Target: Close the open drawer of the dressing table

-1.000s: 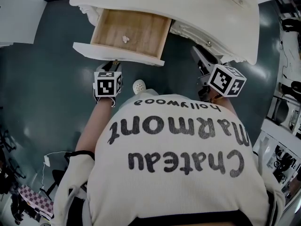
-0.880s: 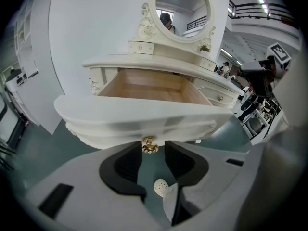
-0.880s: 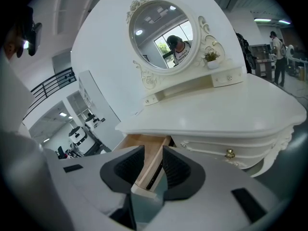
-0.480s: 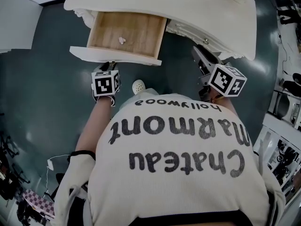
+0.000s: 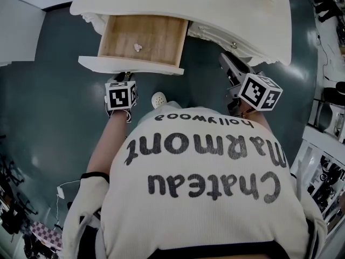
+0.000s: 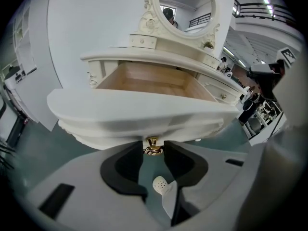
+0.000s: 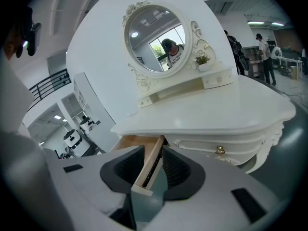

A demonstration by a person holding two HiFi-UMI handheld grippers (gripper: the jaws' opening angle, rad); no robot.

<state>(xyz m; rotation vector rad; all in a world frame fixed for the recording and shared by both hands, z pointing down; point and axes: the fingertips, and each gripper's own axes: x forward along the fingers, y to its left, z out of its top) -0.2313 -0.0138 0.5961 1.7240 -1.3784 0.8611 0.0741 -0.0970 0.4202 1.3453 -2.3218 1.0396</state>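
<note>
The white dressing table (image 5: 215, 9) has its left drawer (image 5: 129, 65) pulled out, wooden floor showing. A small gold knob (image 6: 153, 147) sticks out of the drawer front. My left gripper (image 5: 128, 75) points at that front from below. Its jaws (image 6: 153, 151) have just been closing, and the knob now sits between the pads, touching both. My right gripper (image 5: 226, 59) hovers by the table's right front, apart from it. In the right gripper view, this gripper (image 7: 153, 154) stands open with nothing in it, and the drawer's side shows beyond the gap.
A small white scrap (image 5: 137, 47) lies in the drawer. A closed drawer with a gold knob (image 7: 220, 150) is on the table's right, and an oval mirror (image 7: 156, 37) stands on top. The person's white shoe (image 5: 159, 99) rests on the dark floor below the drawer.
The table and drawer have drifted slightly up and left in the head view. Both grippers stay where they were, and the drawer is out about as far as before.
</note>
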